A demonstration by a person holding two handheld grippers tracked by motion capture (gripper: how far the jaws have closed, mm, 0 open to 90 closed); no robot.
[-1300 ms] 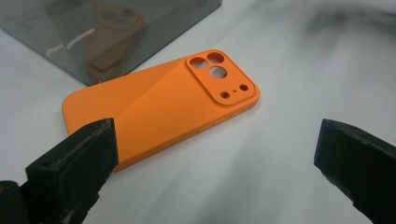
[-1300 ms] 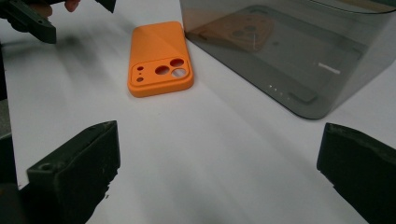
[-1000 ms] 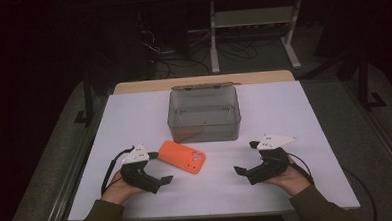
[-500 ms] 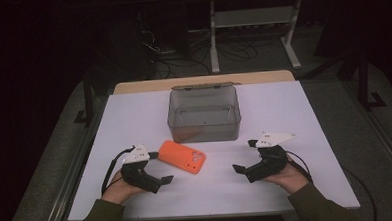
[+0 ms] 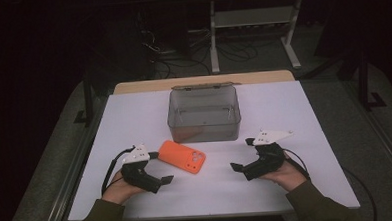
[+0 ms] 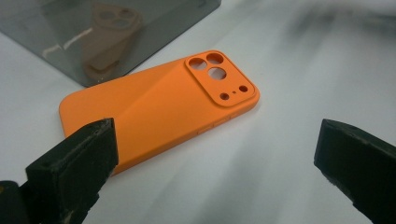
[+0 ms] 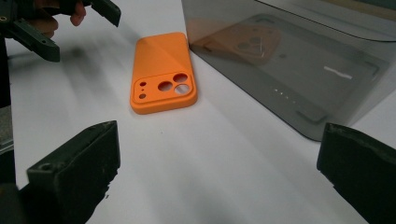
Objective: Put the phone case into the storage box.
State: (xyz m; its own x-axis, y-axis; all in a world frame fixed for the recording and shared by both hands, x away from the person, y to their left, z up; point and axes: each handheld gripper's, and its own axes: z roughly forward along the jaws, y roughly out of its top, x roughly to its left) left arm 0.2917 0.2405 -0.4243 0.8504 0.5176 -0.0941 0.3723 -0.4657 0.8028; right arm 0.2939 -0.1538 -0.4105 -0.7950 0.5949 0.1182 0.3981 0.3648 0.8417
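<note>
A white desk (image 5: pixel 134 118) carries everything. Toward its far middle stands a smoky see-through box (image 5: pixel 204 114), open at the top, its near wall mirroring the orange thing in front of it.

Just in front of that box, lying flat on the desk and close to the box's near wall, is an orange phone case (image 5: pixel 183 156), back side up, with its camera cut-outs at the end pointing toward the person's right. In the left gripper view the phone case (image 6: pixel 159 105) lies ahead of the jaws, nearer the left jaw, not touched by either.

The left hand-held gripper (image 5: pixel 157 178) rests low on the desk just left of the case, its jaws spread wide with nothing between them. The right hand-held gripper (image 5: pixel 241 168) sits on the other side, farther from the case, jaws likewise wide apart and holding nothing.
</note>
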